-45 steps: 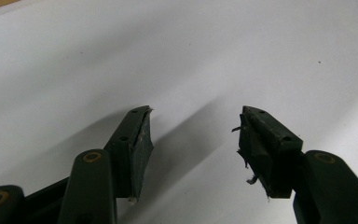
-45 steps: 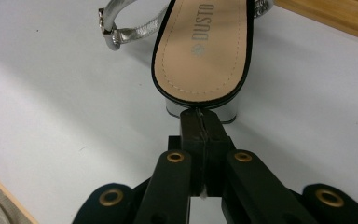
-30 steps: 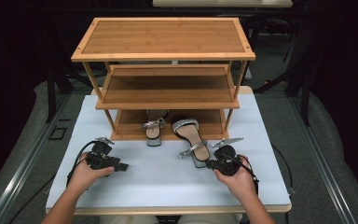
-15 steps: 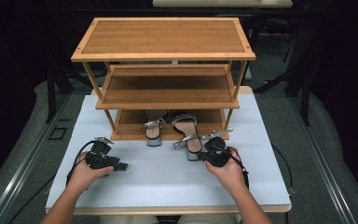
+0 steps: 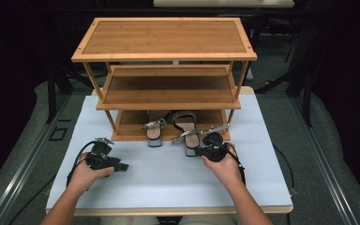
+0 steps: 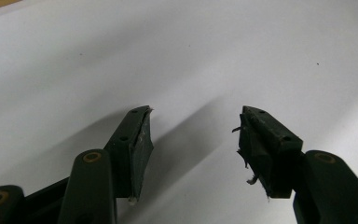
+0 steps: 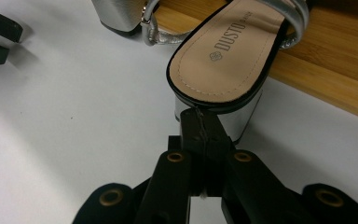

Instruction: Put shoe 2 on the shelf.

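Now right gripper [image 7: 200, 122] jaws closed together, tips touching silver heel of right sandal [image 7: 230, 56], half on bamboo rack [image 5: 126, 133] bottom shelf. Left gripper [image 6: 193, 140] spread wide over white tabletop [image 5: 168, 173].

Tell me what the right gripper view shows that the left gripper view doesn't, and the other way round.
Right gripper view: closed fingers pressed against a sandal's silver heel, a printed insole, the wooden shelf edge and a second sandal's heel.

Left gripper view: the left gripper wide open, with frayed pads and nothing between them.

Both: the white table top.
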`<act>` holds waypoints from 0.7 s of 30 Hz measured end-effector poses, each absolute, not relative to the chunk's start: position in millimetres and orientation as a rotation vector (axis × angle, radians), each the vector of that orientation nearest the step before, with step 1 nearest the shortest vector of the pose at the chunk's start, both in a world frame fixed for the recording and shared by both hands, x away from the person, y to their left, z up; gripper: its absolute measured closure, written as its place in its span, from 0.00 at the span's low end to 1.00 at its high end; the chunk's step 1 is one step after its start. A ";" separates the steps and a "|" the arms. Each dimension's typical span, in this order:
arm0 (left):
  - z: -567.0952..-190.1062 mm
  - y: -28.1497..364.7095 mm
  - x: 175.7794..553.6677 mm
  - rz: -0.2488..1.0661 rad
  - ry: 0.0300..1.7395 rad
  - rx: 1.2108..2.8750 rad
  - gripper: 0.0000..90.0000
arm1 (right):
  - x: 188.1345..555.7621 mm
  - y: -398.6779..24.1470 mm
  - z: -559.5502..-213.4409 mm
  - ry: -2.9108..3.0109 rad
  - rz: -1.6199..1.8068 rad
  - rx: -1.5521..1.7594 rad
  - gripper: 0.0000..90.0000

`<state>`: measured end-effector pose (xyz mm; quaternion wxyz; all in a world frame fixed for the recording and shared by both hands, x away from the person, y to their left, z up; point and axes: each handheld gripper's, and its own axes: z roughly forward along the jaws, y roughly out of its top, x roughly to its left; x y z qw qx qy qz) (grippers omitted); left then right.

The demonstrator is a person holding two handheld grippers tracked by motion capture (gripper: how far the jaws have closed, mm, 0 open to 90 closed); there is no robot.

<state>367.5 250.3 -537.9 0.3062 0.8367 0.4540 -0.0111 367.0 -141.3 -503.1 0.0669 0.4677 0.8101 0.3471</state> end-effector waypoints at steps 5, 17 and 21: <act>-538.4 250.7 367.9 -0.033 1.203 2.217 0.49 | 372.3 -135.2 -502.2 2.431 1.050 1.400 1.00; -537.3 252.1 367.8 -0.027 1.203 2.206 0.49 | 387.9 -121.1 -505.9 2.440 1.029 1.399 1.00; -537.0 252.5 368.1 -0.029 1.205 2.205 0.49 | 392.4 -121.2 -508.1 2.424 1.038 1.410 1.00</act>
